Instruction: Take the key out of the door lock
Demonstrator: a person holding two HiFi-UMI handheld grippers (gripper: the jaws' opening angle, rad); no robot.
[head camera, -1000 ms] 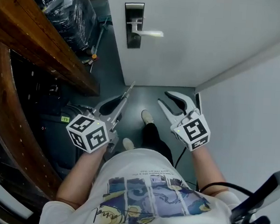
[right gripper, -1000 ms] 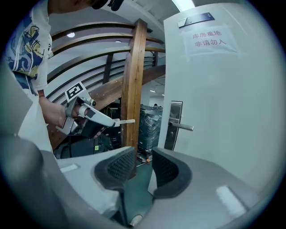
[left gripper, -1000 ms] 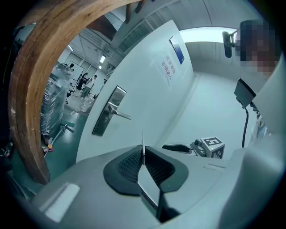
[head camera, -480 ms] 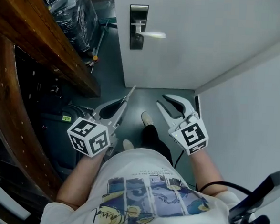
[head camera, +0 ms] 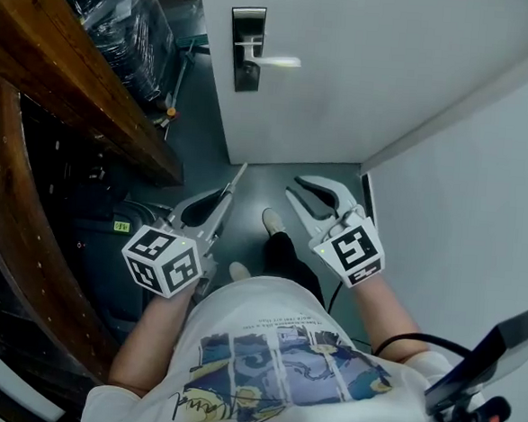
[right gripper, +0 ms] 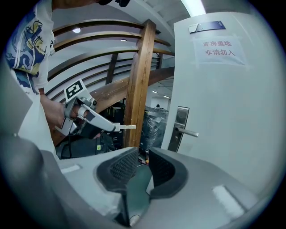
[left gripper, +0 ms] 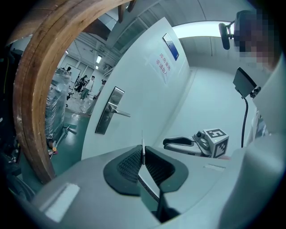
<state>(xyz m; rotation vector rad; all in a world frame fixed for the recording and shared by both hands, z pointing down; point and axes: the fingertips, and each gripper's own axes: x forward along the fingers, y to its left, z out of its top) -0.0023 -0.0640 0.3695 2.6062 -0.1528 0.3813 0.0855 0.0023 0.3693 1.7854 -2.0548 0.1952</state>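
The white door (head camera: 364,68) stands ahead with a steel lock plate (head camera: 246,48) and a lever handle (head camera: 273,61); no key can be made out in the plate from here. The plate also shows in the left gripper view (left gripper: 108,117) and the right gripper view (right gripper: 180,127). My left gripper (head camera: 220,196) is held low in front of me, shut on a thin pale flat strip (head camera: 236,177) that juts from its tips (right gripper: 127,127). My right gripper (head camera: 300,188) hangs beside it; its jaws are closing with nothing between them (right gripper: 143,163). Both are well short of the door.
A heavy curved wooden beam (head camera: 67,65) runs down the left, with dark wrapped goods (head camera: 124,15) behind it. A white wall (head camera: 481,203) closes in on the right. My shoes (head camera: 274,222) stand on the grey-green floor. A paper notice (right gripper: 219,48) is stuck on the door.
The right gripper's jaws have narrowed. Both grippers have drifted slightly up and left in the head view. The left gripper still holds the strip.
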